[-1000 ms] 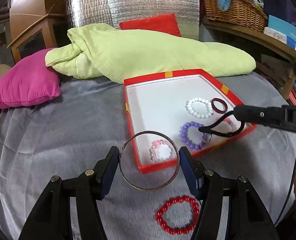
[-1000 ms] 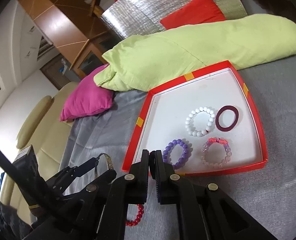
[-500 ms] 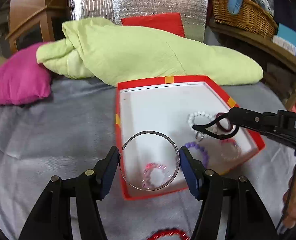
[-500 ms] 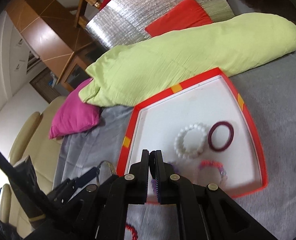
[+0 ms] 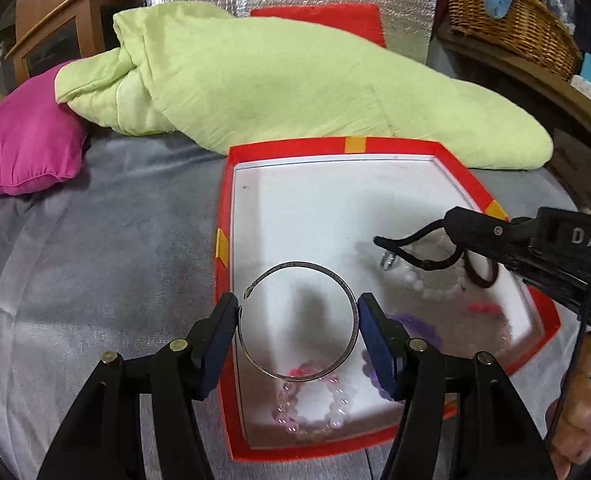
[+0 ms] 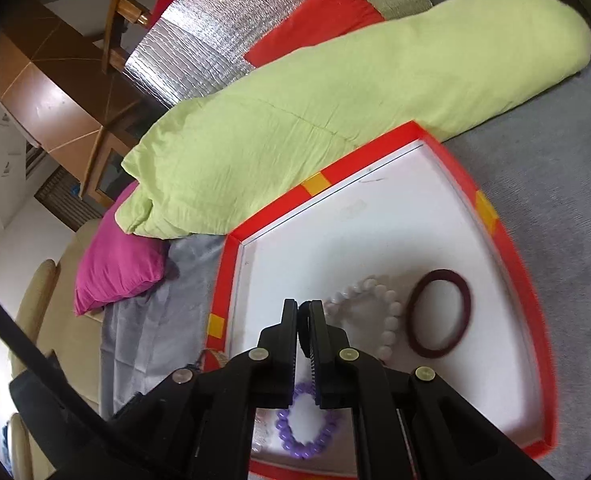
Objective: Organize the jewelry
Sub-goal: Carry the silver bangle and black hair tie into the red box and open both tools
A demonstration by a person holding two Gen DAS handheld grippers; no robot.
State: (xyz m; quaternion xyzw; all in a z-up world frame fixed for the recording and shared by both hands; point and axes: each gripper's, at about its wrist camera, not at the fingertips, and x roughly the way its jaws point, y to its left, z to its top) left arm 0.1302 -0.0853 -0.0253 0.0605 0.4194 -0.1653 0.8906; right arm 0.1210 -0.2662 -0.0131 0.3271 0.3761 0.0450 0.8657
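Metal bangle [image 5: 298, 321] sits pinched across its width between the left gripper [image 5: 298, 330] pads, held flat over the red box [image 5: 387, 146], apparently so it can drop onto bare white floor. Below lie pink beads [image 5: 310, 404] and purple beads [image 6: 306, 424]. Farther in, the right gripper [image 6: 303, 326] hovers clenched, grasping nothing, above white beads [image 6: 369, 318] and a maroon ring [image 6: 440, 313].

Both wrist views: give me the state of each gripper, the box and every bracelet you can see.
left gripper: jaws shut on the metal bangle, held above the box
right gripper: jaws shut; whether it holds anything is unclear
red box: open, lidless
white bead bracelet: lying in box
dark red ring bracelet: lying in box, beside the white one
purple bead bracelet: lying in box
pink bead bracelet: lying in box
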